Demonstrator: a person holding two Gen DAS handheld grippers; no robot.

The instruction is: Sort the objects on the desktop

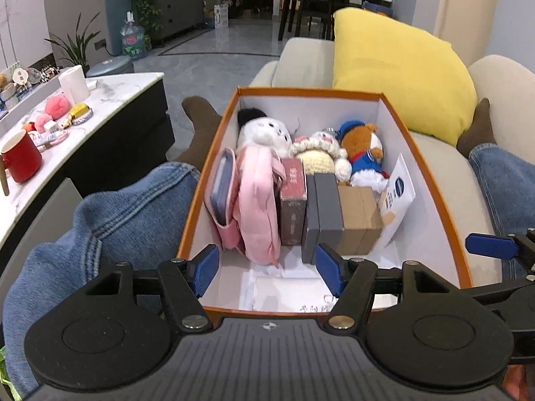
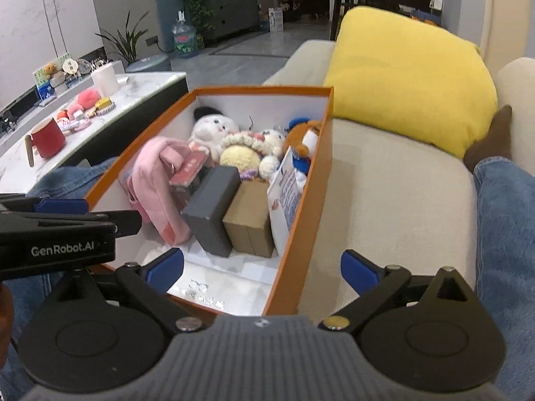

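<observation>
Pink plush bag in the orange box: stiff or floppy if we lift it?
Probably floppy: the pink plush bag sags in soft folds between the box wall and the dark grey box. Likely light. Its strap may snag neighbours.

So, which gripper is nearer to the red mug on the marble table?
Left. The left gripper hangs over the near end of the orange cardboard box, on the side of the red mug; the right gripper straddles the box's far wall.
</observation>
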